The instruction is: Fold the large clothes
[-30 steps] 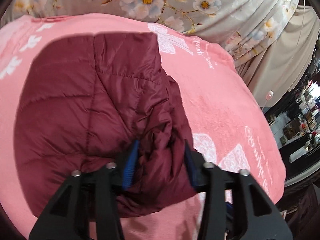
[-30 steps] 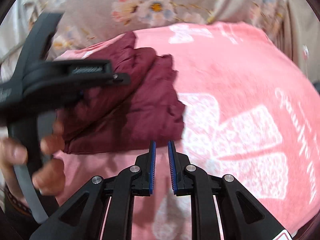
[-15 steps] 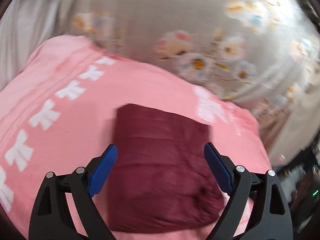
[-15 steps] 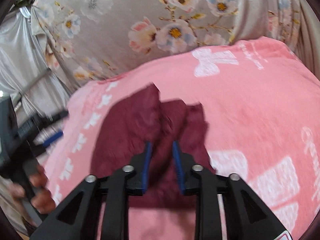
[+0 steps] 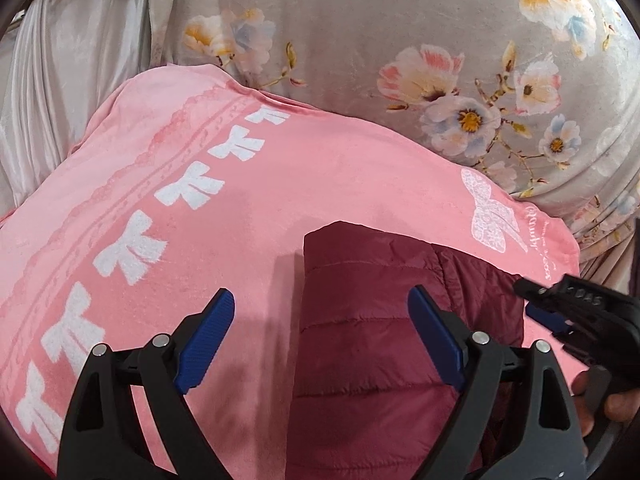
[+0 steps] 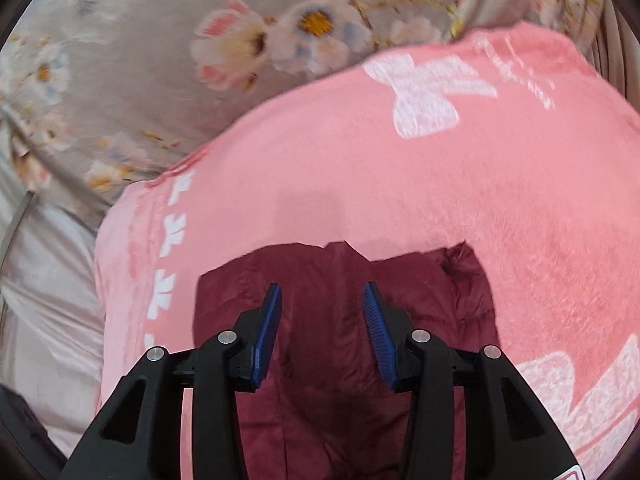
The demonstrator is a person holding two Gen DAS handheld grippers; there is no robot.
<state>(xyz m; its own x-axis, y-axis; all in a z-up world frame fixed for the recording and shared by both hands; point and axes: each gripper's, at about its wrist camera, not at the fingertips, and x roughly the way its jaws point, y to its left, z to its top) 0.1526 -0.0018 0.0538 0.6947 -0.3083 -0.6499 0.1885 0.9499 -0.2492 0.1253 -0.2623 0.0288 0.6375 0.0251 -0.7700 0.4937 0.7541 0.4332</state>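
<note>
Folded maroon jacket (image 5: 372,344) lies flat on pink blanket (image 5: 248,200). Left gripper (image 5: 320,340) hovers over its left edge, jaws wide, gripping nothing. Right gripper (image 6: 322,328) above jacket, jaws opening, pads clear of the fabric.

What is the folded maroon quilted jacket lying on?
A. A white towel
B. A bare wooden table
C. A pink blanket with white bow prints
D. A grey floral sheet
C: the maroon quilted jacket rests directly on the pink blanket, whose white bows run along one side; the grey floral fabric lies beyond the blanket.
</note>
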